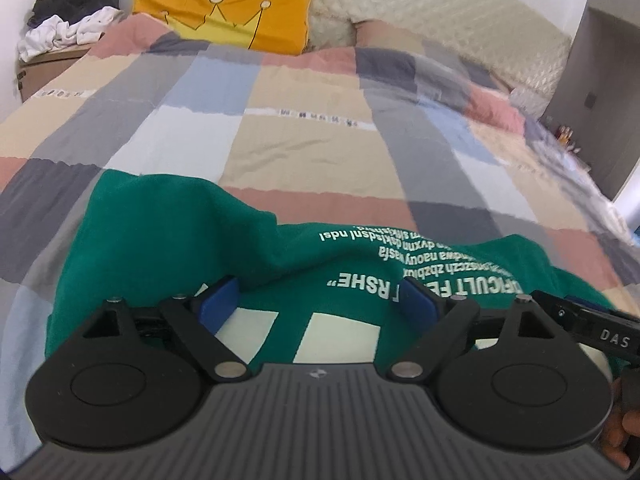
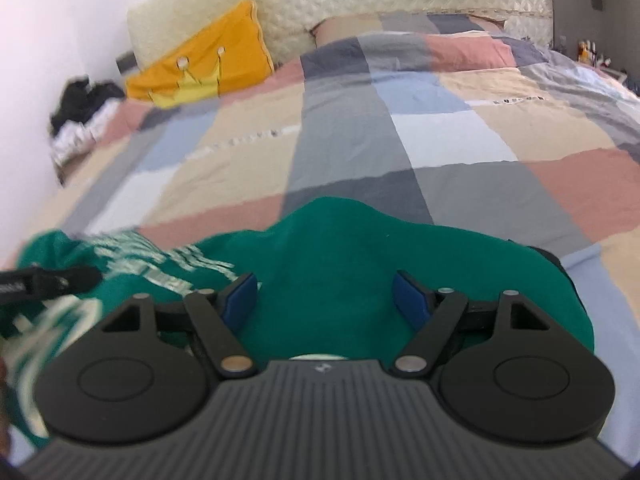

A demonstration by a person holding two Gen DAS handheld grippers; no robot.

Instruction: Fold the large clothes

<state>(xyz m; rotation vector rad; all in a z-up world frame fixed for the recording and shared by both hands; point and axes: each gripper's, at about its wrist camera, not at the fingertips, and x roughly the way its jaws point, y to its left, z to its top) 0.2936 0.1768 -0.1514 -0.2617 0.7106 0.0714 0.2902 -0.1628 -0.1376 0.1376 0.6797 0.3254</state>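
Fingers of the left gripper [image 1: 320, 300] and right gripper [image 2: 325, 300] are standing apart over a green shirt [image 1: 160, 240] lying on the checked bedspread [image 1: 304, 144]. Blur is smearing its white lettering in the right view, and both grippers are hiding its near edge.

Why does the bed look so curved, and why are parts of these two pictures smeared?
Both views bend straight lines, since each lens is a fisheye: the headboard bows. In the right wrist view the green T-shirt has its white lettering smeared by motion at the left. In the left wrist view the lettering is sharper; the patchwork quilt blurs toward the right edge.
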